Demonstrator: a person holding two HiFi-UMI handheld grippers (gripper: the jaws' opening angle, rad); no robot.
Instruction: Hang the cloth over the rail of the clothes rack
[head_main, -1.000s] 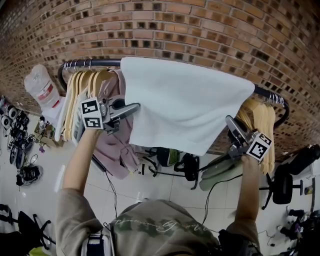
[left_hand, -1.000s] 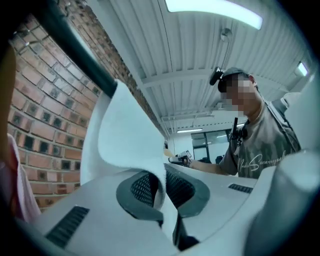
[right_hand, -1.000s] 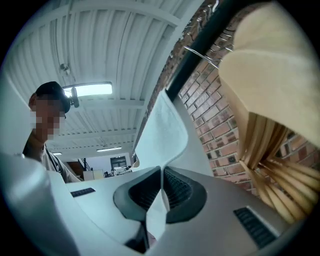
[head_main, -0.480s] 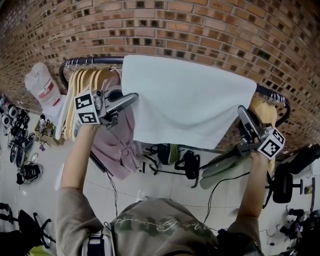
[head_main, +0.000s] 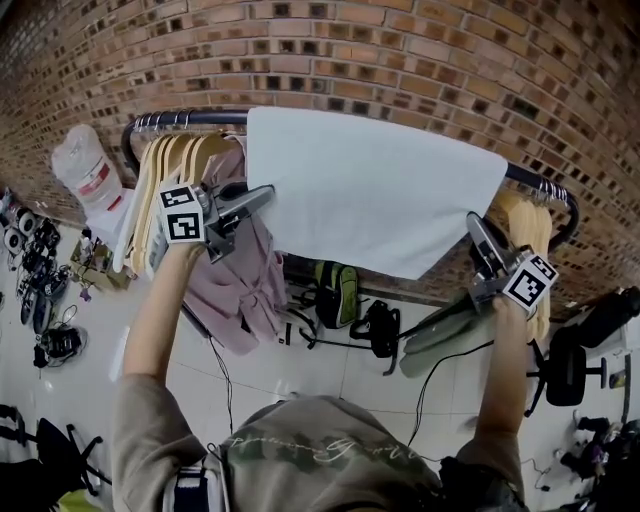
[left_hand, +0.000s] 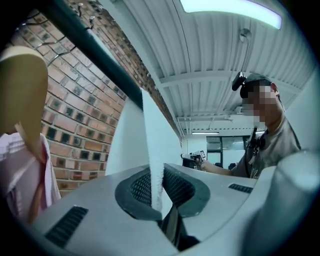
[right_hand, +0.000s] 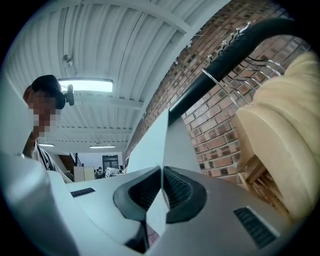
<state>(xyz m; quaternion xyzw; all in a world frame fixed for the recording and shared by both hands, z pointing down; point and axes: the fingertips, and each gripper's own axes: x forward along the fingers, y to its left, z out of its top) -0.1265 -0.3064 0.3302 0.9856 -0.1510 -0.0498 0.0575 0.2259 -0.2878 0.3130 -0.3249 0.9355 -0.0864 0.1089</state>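
Cloth (head_main: 375, 190) tight between left fingers (left_hand: 136, 189), right fingers (right_hand: 181, 192)

Head view: above, facing down at rail (head_main: 190, 118). Gripper views: close, upward; all share cloth (head_main: 370, 190).

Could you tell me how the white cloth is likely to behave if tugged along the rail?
Probably floppy: the cloth drapes over the rail and hangs limp below it. It looks thin and light, pinched edge-on in the left hand-held gripper. It may slide on the bare rail, so an uneven tug could drag it off.
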